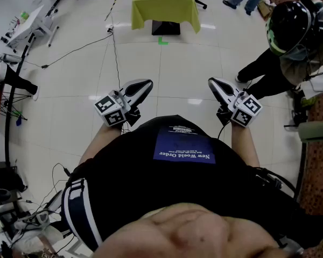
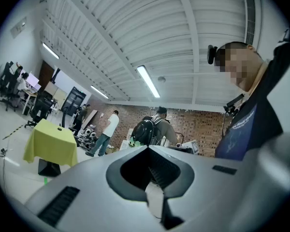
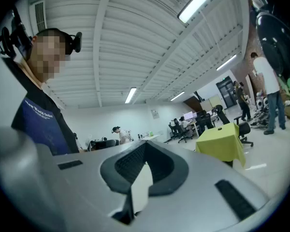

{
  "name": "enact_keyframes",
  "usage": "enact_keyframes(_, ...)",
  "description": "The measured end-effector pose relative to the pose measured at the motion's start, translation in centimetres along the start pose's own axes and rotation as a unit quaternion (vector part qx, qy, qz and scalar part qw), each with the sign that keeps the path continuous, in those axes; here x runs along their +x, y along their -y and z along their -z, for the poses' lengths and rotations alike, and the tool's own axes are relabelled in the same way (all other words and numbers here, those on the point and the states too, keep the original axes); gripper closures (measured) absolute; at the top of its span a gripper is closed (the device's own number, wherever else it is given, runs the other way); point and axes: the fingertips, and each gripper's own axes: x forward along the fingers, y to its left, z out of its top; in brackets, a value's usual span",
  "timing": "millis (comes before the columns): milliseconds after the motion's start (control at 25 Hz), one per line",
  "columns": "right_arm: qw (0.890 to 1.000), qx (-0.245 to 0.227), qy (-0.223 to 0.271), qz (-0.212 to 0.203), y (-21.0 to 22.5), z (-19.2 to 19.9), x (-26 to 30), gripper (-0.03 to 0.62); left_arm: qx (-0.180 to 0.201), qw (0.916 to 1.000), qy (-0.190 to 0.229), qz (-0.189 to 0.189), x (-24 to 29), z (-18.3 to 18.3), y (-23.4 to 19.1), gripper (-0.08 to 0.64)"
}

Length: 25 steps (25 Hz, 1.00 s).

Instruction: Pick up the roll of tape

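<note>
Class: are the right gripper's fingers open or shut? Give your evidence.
Shut: the grey plastic right gripper shows fingers meeting at their tips, nothing between.

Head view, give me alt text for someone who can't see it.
A person in a black shirt holds the left gripper and right gripper, both shut and empty, over a pale floor. Ahead stands a table under a yellow-green cloth; a helmeted bystander is at right.

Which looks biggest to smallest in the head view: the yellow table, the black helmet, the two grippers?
1. Yellow table
2. Black helmet
3. Left gripper and right gripper: alike, no ranking between them.
Nearness to the camera differs, so real sizes stay unsure.
</note>
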Motion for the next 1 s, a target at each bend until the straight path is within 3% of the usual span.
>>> enact_keyframes(280, 1.0, 0.001, -0.007, 0.011, 2.7, -0.5, -2.0, 0.606, -0.01, 0.9998, -0.013, 0.009, 3.4, 0.7, 0.7, 0.555)
enact_keyframes(520, 1.0, 0.009, -0.013, 0.014, 4.0, -0.3, 1.4, 0.606, -0.021, 0.9996, -0.01, 0.013, 3.0, -0.3, -2.7, 0.555)
enact_keyframes(760, 0.999, -0.016, -0.017, 0.028, 6.3, -1.2, 7.7, 0.606, -0.016, 0.9992, 0.002, 0.036, 2.5, -2.2, -9.6, 0.555)
enact_keyframes(1000, 0.999, -0.03, -0.012, 0.034, 8.4, -3.7, 18.1, 0.606, 0.002, 0.9991, 0.003, 0.042, -0.1, -7.1, -19.1, 0.555)
